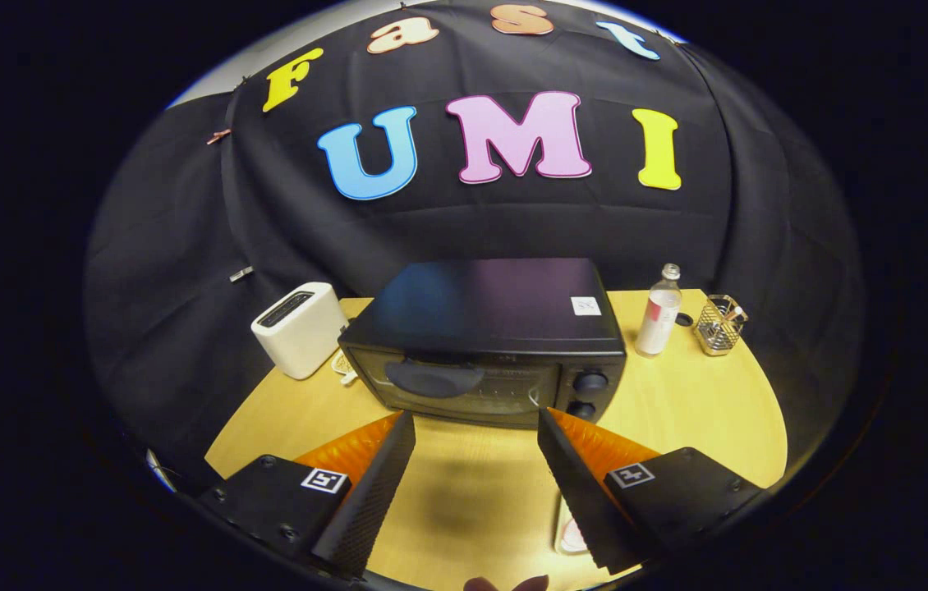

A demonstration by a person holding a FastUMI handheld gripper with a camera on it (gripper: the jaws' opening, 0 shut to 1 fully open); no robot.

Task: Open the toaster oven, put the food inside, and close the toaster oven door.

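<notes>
The oven (484,345) stood toward the back of the bench (480,484), about midway between its left and right edges, door shut, with a dark oval handle (434,377) on the upper left of the glass and two knobs (590,392) stacked at the right of its front; the tongs (476,431) hung wide apart and held nothing, just short of the door, their tips level with its lower edge. A pale item that may have been the food (571,538) lay on the near bench, mostly hidden behind the right finger; I could not tell what it was.

The risks, as I judged them: the handle sat left of the tongs' centre line, so a straight push forward would have met the glass or the knobs rather than the handle; a weak hold could have slipped off its rounded shape; pulling the door down hard might have dragged the oven forward. The toaster (300,328) stood close by the oven's left side and a cable (343,369) lay between them, so a wide swing could have snagged it; the bottle (659,312) and wire basket (718,326) at the back right corner stood well clear.
</notes>
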